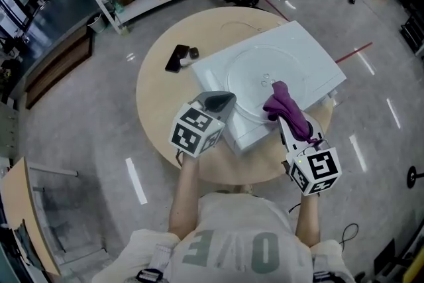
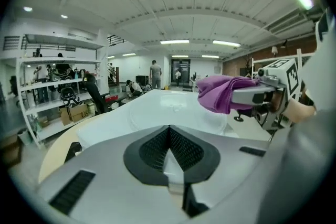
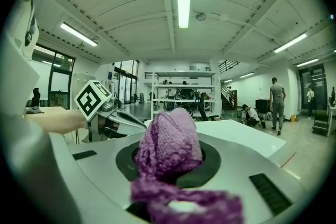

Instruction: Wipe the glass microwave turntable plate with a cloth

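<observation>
Polished grey floor surrounds your round table [image 1: 152, 96], with shelving beyond its far-left side. On the table lies a white box [image 1: 311, 56], and the glass plate [image 1: 248, 73] sits flat on top of it. Your right gripper [image 1: 283, 117] is clenched on a purple cloth [image 1: 286, 106], which bunches out past its jaws over the plate's near-right rim; whether the cloth touches the glass cannot be told. Your left gripper [image 1: 222, 101] is at the box's near-left edge, just beside the plate. It points across the plate with its jaws pressed together and nothing between them. A black phone [image 1: 177, 57] lies on the table left of the box, with a small dark object [image 1: 193, 52] just beside it.
</observation>
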Demonstrator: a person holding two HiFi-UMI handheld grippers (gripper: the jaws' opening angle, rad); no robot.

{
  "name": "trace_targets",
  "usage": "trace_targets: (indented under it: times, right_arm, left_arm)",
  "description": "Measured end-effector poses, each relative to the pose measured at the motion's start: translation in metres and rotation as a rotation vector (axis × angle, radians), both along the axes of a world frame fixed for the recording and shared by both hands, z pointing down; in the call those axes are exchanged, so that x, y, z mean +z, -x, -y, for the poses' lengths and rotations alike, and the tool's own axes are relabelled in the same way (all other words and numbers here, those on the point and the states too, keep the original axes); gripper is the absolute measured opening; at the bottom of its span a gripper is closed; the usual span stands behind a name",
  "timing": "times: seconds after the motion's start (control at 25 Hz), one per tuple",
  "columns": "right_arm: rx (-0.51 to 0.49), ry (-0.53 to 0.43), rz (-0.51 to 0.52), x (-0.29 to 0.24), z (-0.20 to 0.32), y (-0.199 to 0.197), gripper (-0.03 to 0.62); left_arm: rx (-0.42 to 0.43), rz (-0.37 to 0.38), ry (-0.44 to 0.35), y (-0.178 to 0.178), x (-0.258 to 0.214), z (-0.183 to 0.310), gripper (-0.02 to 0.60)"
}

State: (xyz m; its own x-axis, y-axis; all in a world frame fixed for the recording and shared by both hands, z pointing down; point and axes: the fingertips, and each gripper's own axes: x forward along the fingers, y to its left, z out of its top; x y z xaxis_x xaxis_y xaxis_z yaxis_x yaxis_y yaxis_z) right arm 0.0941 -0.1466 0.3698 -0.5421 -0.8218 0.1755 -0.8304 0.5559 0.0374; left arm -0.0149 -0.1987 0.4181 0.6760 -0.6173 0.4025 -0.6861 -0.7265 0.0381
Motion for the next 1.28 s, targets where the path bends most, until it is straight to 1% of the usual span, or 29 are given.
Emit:
trace_targets:
  times: [0.04, 0.12, 0.24, 0.36, 0.56, 0.72, 0.88, 0.96, 1.04, 1.28]
  right_arm:
    - [-0.024, -0.008, -0.004, -0.004, 0.001, 0.005, 0.057]
    - [-0.079, -0.026, -0.013, -0.012, 0.003, 0.014, 0.056]
    - [-0.14, -0.057, -0.042, -0.025, 0.013, 0.026, 0.057]
    - [-0.206, -0.058, -0.088, -0.035, 0.032, 0.041, 0.057]
    - [-0.357, -0.015, -0.217, -0.031, 0.066, 0.08, 0.056]
    - [-0.469, 0.077, -0.331, -0.007, 0.073, 0.106, 0.057]
    - [-0.553, 0.151, -0.442, 0.019, 0.07, 0.125, 0.056]
    - [-0.572, 0.183, -0.508, 0.031, 0.071, 0.131, 0.057]
    - [-0.571, 0.196, -0.55, 0.037, 0.075, 0.133, 0.055]
    - [-0.525, 0.192, -0.569, 0.037, 0.105, 0.133, 0.056]
  left_arm:
    - [-0.011, -0.039, -0.01, 0.001, -0.001, -0.002, 0.002]
    - [-0.023, -0.074, -0.034, 0.001, -0.001, -0.006, 0.002]
    - [-0.037, -0.082, -0.076, 0.0, -0.002, -0.008, 0.002]
    - [-0.047, -0.098, -0.089, 0.001, -0.001, -0.007, 0.002]
    - [-0.056, -0.106, -0.097, 0.001, -0.002, -0.006, 0.002]
    - [-0.048, -0.066, -0.111, -0.001, -0.001, -0.008, 0.002]
    - [-0.055, -0.1, -0.11, -0.001, -0.002, -0.01, 0.002]
    - [-0.052, -0.092, -0.121, -0.001, -0.001, -0.011, 0.002]
    - [-0.049, -0.086, -0.134, -0.001, -0.001, -0.01, 0.002]
    - [-0.055, -0.091, -0.145, -0.001, -0.005, -0.009, 0.002]
